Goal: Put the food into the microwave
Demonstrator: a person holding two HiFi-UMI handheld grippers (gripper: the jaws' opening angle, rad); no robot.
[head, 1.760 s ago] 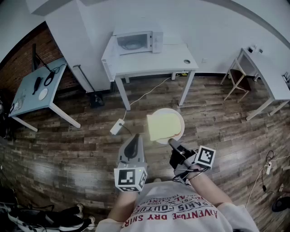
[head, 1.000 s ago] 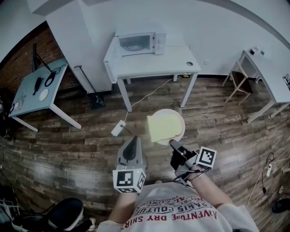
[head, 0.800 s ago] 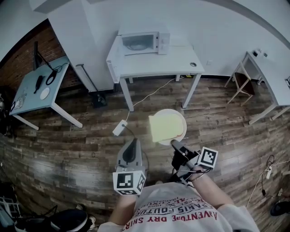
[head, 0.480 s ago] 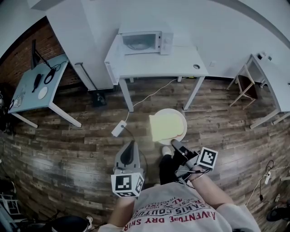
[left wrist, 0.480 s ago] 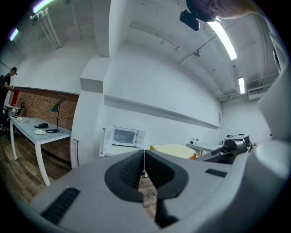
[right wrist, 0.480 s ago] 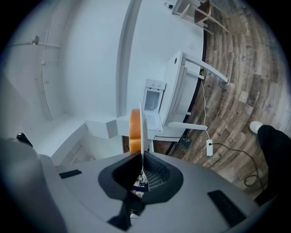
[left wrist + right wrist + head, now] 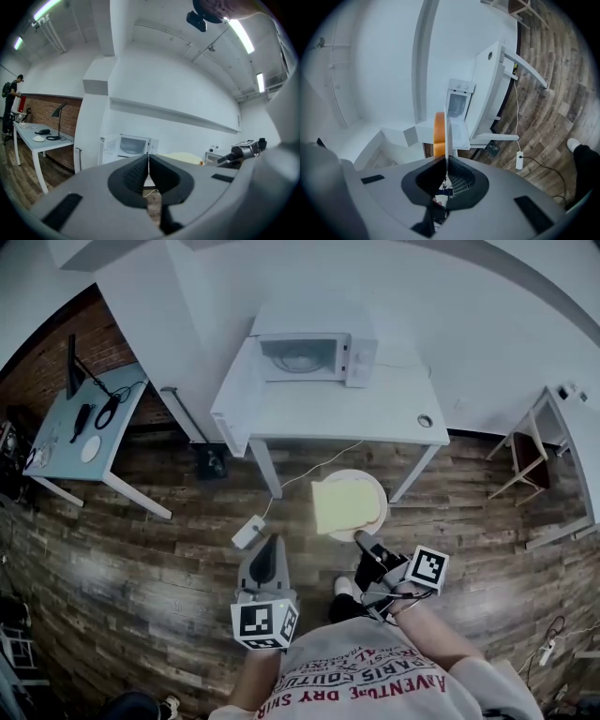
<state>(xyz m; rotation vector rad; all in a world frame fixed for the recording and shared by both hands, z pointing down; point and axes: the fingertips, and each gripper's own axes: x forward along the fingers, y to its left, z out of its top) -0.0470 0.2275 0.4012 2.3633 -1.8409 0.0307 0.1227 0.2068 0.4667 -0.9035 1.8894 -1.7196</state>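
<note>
A white microwave (image 7: 314,356) stands at the back of a white table (image 7: 328,413), its door (image 7: 234,395) swung open to the left. My right gripper (image 7: 360,538) is shut on the near rim of a round white plate (image 7: 375,493) that carries a flat yellow slice of food (image 7: 341,506), held over the floor just short of the table. In the right gripper view the plate (image 7: 448,133) shows edge-on between the closed jaws of the right gripper (image 7: 446,161), with the food (image 7: 438,136) orange beside it. My left gripper (image 7: 272,555) is shut and holds nothing; in its own view the left gripper (image 7: 148,160) points at the microwave (image 7: 133,145).
A power strip (image 7: 248,532) and its cable lie on the wooden floor by the table's left leg. A grey-blue desk (image 7: 80,423) with small items stands at the left; a wooden stool (image 7: 525,451) at the right. A small round object (image 7: 425,420) sits on the white table.
Both grippers and the plate have been carried forward toward the white table. The table and microwave now look nearer and larger. The grip on the plate is unchanged.
</note>
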